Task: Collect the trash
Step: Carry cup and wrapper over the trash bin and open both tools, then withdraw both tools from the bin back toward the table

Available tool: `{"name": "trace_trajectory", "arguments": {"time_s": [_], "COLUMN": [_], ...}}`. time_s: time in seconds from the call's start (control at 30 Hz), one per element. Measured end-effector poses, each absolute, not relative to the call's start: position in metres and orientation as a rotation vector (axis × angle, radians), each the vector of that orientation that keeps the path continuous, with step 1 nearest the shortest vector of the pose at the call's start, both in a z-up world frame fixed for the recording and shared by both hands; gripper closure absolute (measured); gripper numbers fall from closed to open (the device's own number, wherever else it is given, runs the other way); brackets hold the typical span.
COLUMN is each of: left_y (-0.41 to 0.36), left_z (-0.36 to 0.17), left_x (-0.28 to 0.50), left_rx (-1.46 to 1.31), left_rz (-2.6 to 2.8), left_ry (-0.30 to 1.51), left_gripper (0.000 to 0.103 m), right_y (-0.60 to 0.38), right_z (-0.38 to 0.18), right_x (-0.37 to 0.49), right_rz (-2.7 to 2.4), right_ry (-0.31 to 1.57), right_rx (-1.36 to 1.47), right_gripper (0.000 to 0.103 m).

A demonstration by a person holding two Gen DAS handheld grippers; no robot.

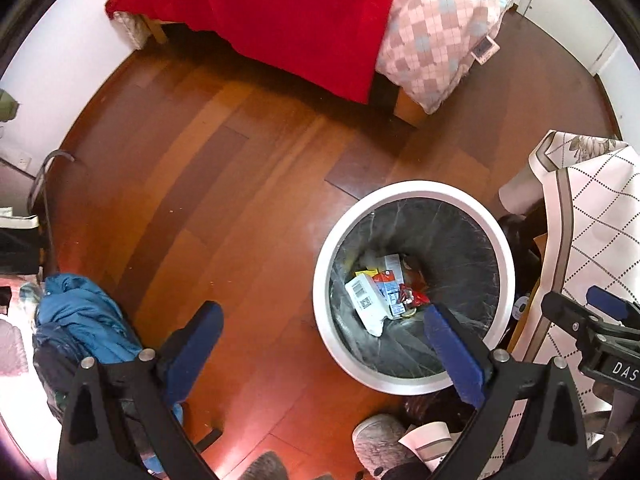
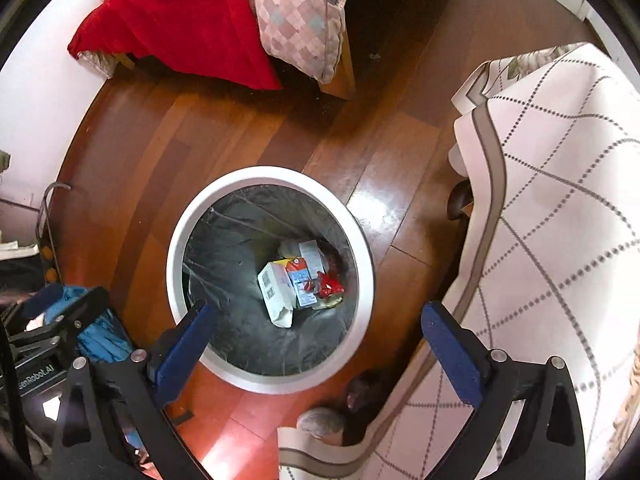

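Observation:
A round white trash bin with a dark liner stands on the wooden floor; it also shows in the right wrist view. Inside lie a white carton, a blue-and-white packet and a red wrapper. My left gripper is open and empty, held above the floor with its right finger over the bin's rim. My right gripper is open and empty, held above the bin.
A bed with a red blanket and a checked pillow stands beyond. A white patterned cloth hangs at the right. Blue clothing lies at the left. Grey slippers sit near the bin.

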State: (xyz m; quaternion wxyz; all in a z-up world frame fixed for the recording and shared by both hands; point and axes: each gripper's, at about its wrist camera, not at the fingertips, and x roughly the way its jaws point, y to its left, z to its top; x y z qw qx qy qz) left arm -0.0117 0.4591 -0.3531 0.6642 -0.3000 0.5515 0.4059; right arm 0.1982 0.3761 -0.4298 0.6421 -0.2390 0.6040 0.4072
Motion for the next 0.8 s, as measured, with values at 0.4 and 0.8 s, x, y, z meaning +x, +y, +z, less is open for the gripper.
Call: {"name": "trace_trajectory", "arguments": {"time_s": [0.4,0.8], "left_y": [0.43,0.382], "left_z": [-0.314,-0.238], "left_x": [-0.022,-0.041], "left_rx": [-0.637,-0.574], "left_rz": [0.928,0.968], "left_ry": [1.198,1.063], "left_gripper": [0.0,0.0], "right_y": [0.344,0.282], "right_z": [-0.397,-0.312], "right_x": [0.18,0.16], "right_rz": [0.906,0.974], "right_ry": [1.344,1.208], "right_rx": [-0.569,-0.428], "right_gripper": [0.0,0.0]}}
